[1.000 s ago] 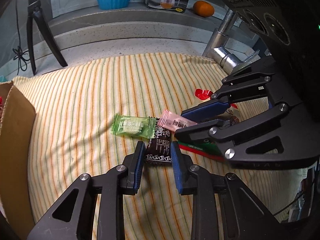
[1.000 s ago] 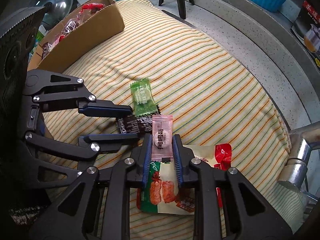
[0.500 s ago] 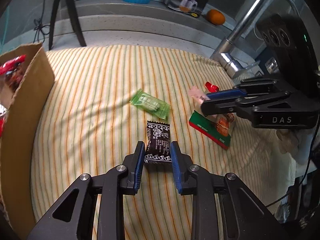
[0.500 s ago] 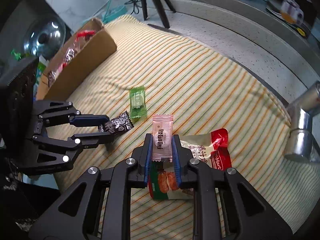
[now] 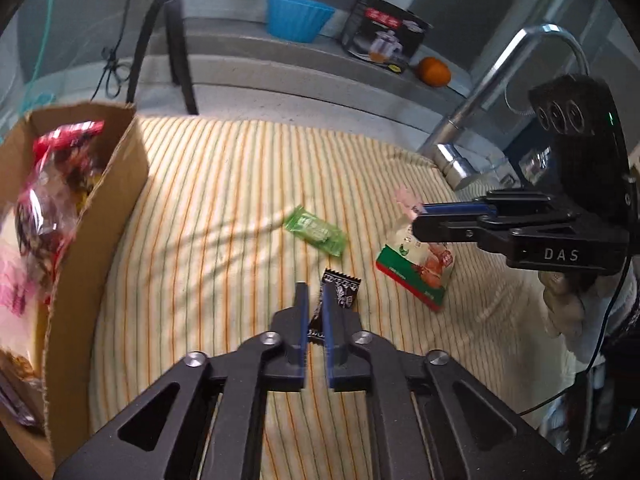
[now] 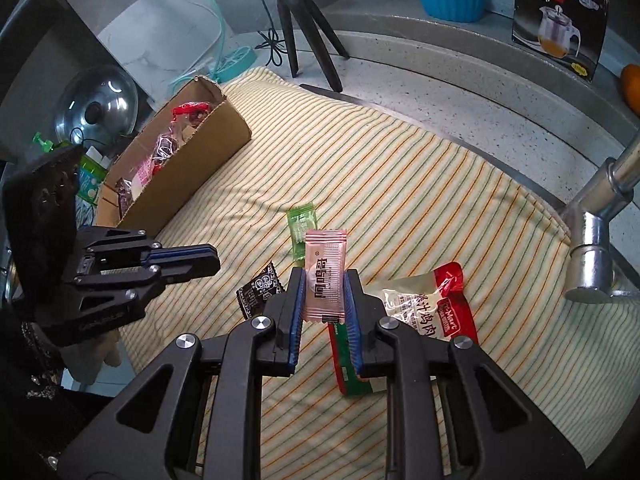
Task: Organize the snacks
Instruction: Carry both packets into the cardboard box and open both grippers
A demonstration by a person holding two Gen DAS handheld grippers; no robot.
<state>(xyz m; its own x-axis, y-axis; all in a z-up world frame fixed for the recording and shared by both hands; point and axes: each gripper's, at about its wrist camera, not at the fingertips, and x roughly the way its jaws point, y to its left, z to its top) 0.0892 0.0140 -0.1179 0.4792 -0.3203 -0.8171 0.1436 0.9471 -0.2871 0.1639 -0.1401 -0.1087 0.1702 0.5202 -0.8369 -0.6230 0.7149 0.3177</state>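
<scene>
Pink sachet (image 6: 324, 276) upright between right claw (image 6: 323, 292) pads.

pink sachet (image 6: 324, 276) upright, gripped – black packet (image 5: 340, 294) pinched – green candy (image 5: 316, 231) flat on cloth

Right gripper (image 5: 418, 220): "DAS" on its body. Black box (image 6: 558, 20): "茶道杯", "tea cup". Pink sachet (image 6: 324, 276): printed characters, barcode, not legible.
</scene>
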